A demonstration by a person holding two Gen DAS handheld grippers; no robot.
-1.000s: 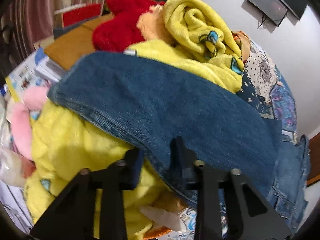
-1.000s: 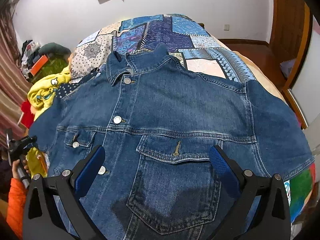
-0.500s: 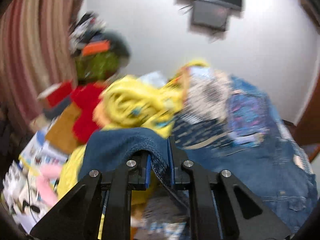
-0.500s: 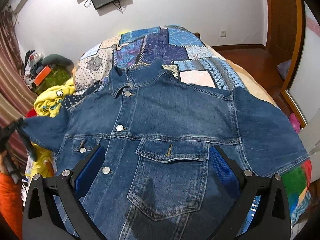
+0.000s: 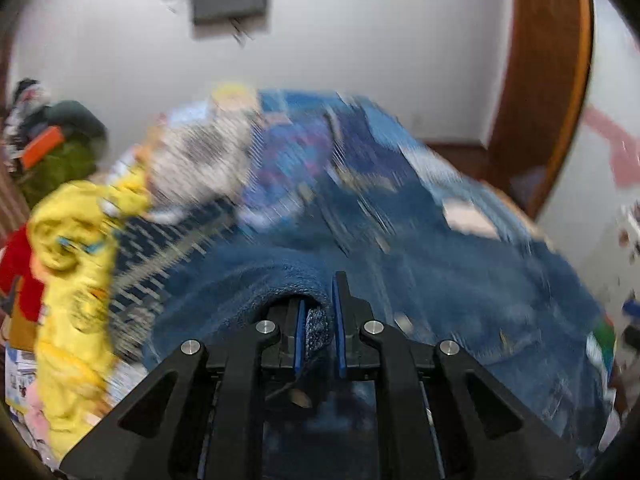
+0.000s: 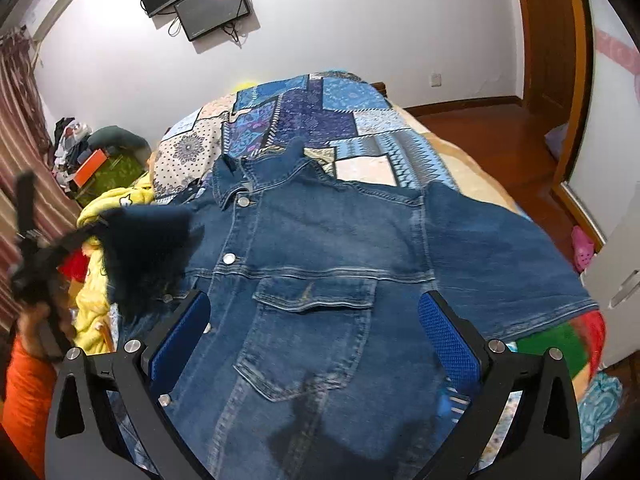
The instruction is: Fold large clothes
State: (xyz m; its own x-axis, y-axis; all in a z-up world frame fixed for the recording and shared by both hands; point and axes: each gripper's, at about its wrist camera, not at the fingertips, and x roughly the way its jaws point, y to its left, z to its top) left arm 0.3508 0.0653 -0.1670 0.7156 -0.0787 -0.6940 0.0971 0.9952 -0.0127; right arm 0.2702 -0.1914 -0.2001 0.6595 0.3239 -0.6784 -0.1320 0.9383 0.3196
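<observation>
Denim jacket (image 6: 340,280) lies front-up across the bed (image 6: 472,168), collar toward the far edge by the wall, buttons and chest pocket showing, hem at the near edge under the right gripper (image 6: 316,344). That flat spread looks deliberate: body squared up so the sleeves can fold in over it.

And the left gripper (image 5: 318,322) has a sleeve! Its fingers (image 5: 299,332) are nearly together, clamped on a bunched fold of blue denim, the sleeve (image 6: 148,256) end, judging by the right wrist view, where it is lifted off the bed's left edge as a dark blurred flap. Gripping at the end makes sense; the whole sleeve follows wherever that end is carried. A hand (image 6: 32,320) and orange cuff show behind it.

The right gripper hovers over the hem with its fingers (image 6: 180,336) wide apart, nothing between them, apparently waiting its turn.

Against a second ago: the left fingers then stood apart, just closing around the sleeve as it lay draped over the yellow fleece (image 5: 76,264) at the bed's left side. Now they have pinched shut, and the left view has swung from that pile round to the jacket body, heavily smeared. The sleeve, flat at the left edge before, is up in the air. The right gripper's view has pulled back slightly; its fingers are unchanged.
</observation>
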